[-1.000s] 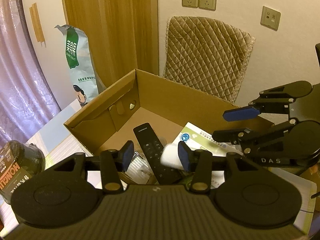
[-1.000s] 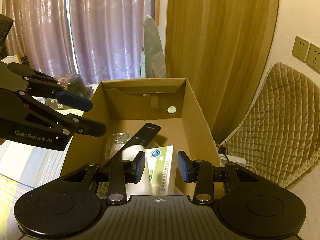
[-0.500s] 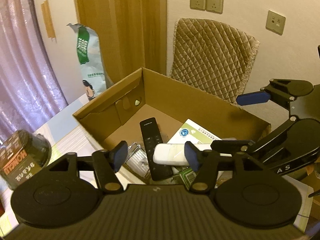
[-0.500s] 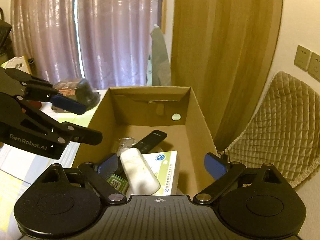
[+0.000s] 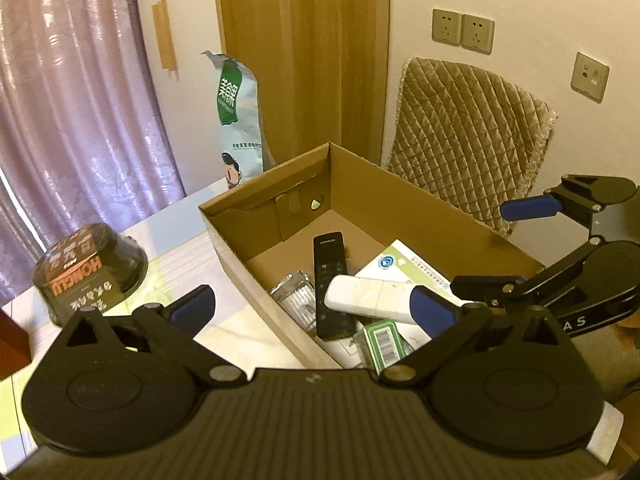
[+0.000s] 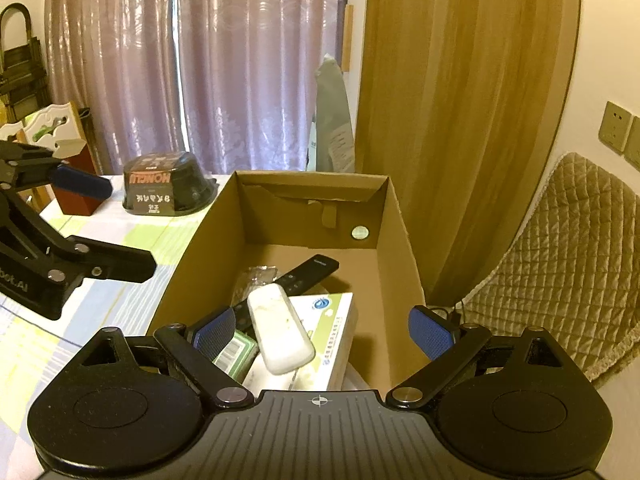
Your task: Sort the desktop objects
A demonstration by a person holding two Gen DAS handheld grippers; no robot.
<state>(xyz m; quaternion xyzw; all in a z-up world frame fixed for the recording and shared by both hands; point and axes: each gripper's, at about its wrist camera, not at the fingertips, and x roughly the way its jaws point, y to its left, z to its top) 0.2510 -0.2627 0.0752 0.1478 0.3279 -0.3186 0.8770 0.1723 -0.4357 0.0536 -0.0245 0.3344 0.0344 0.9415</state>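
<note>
In the middle of both frames, the open brown cardboard box (image 6: 400, 240) is holding a white oval remote (image 6: 280, 332), a long black remote (image 5: 330, 280), a white paper booklet (image 6: 332, 320) and a small green packet (image 5: 386, 340). At the left, an upside-down black noodle bowl (image 5: 90, 268) is sitting on the bench (image 5: 224, 320), so sorting may not be over. The left gripper (image 5: 312, 308) and right gripper (image 6: 320, 332) are both hanging with jaws wide apart, holding nothing.

one cardboard box (image 6: 400, 248); two remotes (image 6: 280, 334) (image 6: 308, 272); two grippers (image 5: 312, 308) (image 6: 320, 330).
</note>
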